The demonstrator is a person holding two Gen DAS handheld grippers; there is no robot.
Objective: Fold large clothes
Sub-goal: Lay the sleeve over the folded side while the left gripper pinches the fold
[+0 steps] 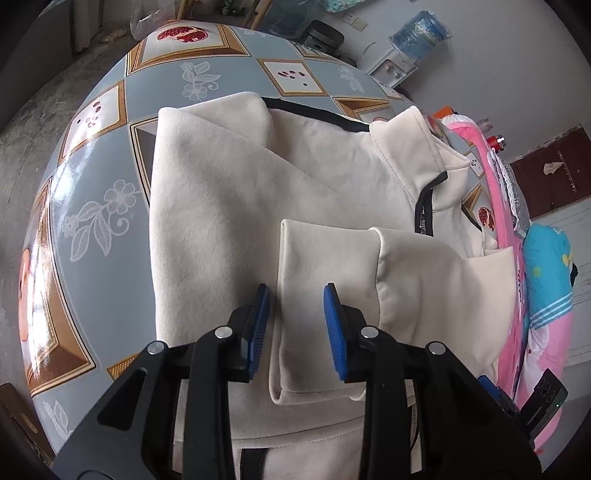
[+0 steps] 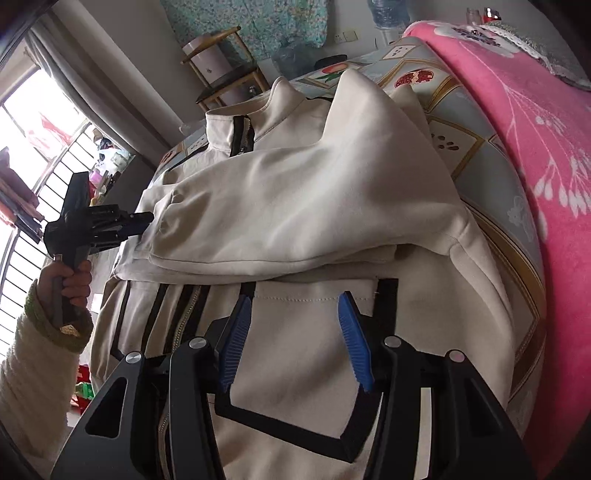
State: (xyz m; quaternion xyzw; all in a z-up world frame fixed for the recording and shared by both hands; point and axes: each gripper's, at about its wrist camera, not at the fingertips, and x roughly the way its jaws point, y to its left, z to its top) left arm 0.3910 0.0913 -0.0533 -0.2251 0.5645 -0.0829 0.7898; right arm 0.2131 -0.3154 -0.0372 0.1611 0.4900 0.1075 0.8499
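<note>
A cream zip-up jacket (image 1: 229,192) with black trim lies on the patterned table (image 1: 92,177), both sleeves folded across its body. My left gripper (image 1: 296,290) is open just above the folded sleeve cuff (image 1: 325,266), holding nothing. My right gripper (image 2: 295,299) is open over the jacket's lower front (image 2: 303,354), near a black-outlined pocket, with nothing between its fingers. The jacket (image 2: 295,206) fills the right wrist view, collar (image 2: 258,114) at the far end. The left gripper (image 2: 146,220) also shows there at the jacket's left edge, held in a hand.
A pink blanket (image 2: 524,122) lies along the table's right side, also seen in the left wrist view (image 1: 513,295) with a blue cloth (image 1: 546,269). A wooden stool (image 2: 229,74) and a water bottle (image 1: 417,33) stand beyond the table.
</note>
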